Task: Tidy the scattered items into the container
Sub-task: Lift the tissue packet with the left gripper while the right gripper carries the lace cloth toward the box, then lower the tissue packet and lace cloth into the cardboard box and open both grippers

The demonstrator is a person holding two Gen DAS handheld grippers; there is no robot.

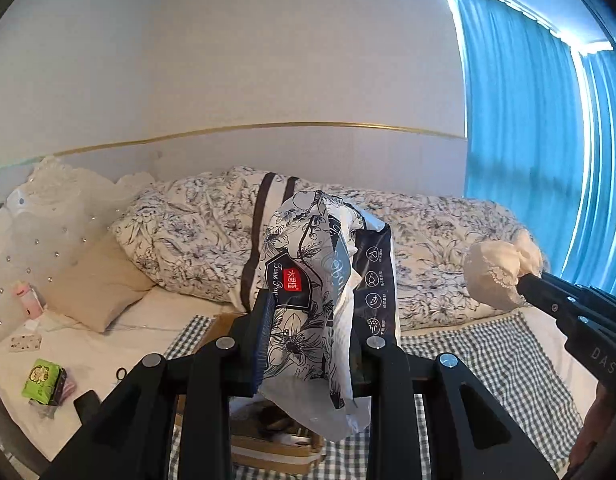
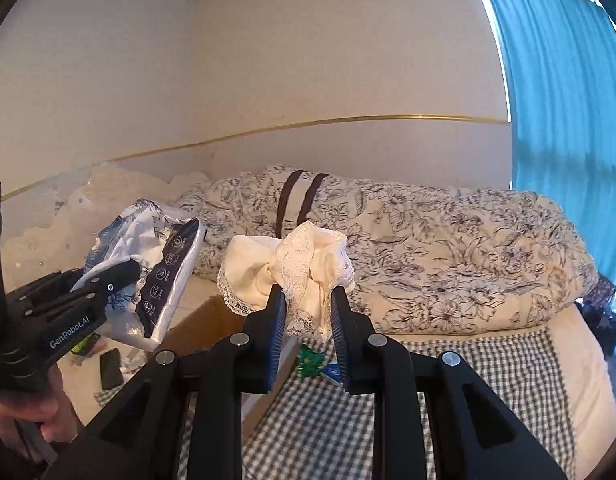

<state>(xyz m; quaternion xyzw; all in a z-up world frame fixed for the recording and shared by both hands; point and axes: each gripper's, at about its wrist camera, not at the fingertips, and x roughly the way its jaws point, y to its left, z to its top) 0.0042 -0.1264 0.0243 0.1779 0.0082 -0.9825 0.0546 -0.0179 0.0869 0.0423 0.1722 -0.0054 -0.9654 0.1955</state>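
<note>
My left gripper (image 1: 313,320) is shut on a floral tissue pack (image 1: 327,280) and holds it in the air above the brown cardboard box (image 1: 268,440). The pack also shows in the right wrist view (image 2: 156,264). My right gripper (image 2: 308,308) is shut on a cream lace-trimmed cloth (image 2: 292,264) and holds it up beside the box (image 2: 216,320). The cloth also shows at the right of the left wrist view (image 1: 499,272). The box holds several items, partly hidden by the pack.
The box stands on a grey checked cloth (image 1: 487,360) on the bed. A green packet (image 1: 42,378), a pink bottle (image 1: 26,296) and a hair tie (image 1: 122,372) lie at the left. A black phone (image 2: 110,368) and a green toy (image 2: 309,362) lie near the box. A floral duvet (image 2: 427,256) lies behind.
</note>
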